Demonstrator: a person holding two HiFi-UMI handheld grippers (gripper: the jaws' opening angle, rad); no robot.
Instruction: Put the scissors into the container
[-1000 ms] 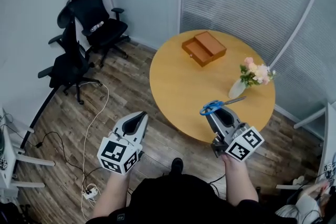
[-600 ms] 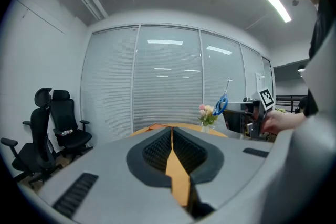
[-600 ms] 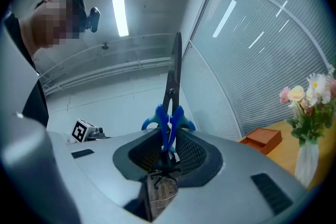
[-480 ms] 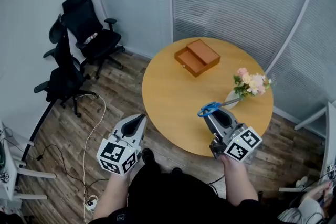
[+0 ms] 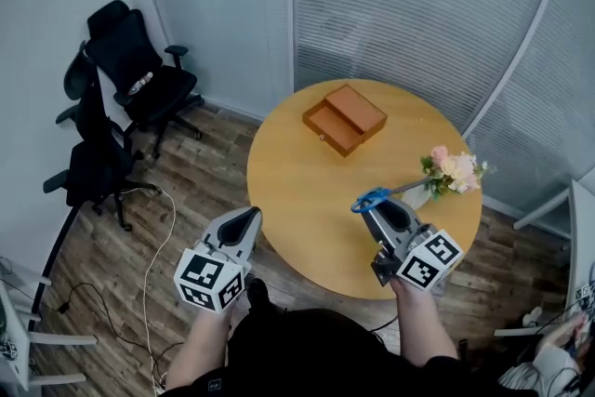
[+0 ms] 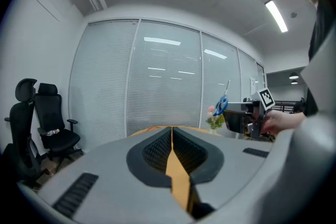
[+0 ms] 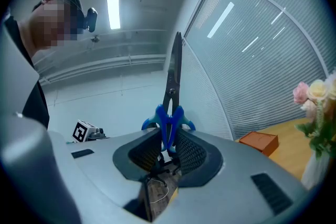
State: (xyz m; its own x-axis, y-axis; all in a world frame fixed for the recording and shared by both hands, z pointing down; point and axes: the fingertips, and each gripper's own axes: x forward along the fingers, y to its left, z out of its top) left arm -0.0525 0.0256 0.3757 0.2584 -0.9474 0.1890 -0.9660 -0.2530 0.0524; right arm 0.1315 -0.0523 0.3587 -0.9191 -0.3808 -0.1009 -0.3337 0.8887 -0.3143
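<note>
In the head view my right gripper [image 5: 376, 205] pinches the scissors [image 5: 394, 191] by the blue handles, with the blades pointing ahead-right. The container [image 5: 344, 118] lies ahead-left on the table [image 5: 288, 186], well apart and lower in frame than before. In the left gripper view my left gripper [image 6: 171, 131] is pressed together, empty. In the right gripper view the container is off to the right.

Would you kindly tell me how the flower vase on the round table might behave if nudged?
The vase looks small, and its flowers lean out to one side, so it would probably tip easily. It appears pale, perhaps ceramic or glass, so it is likely fragile.
</note>
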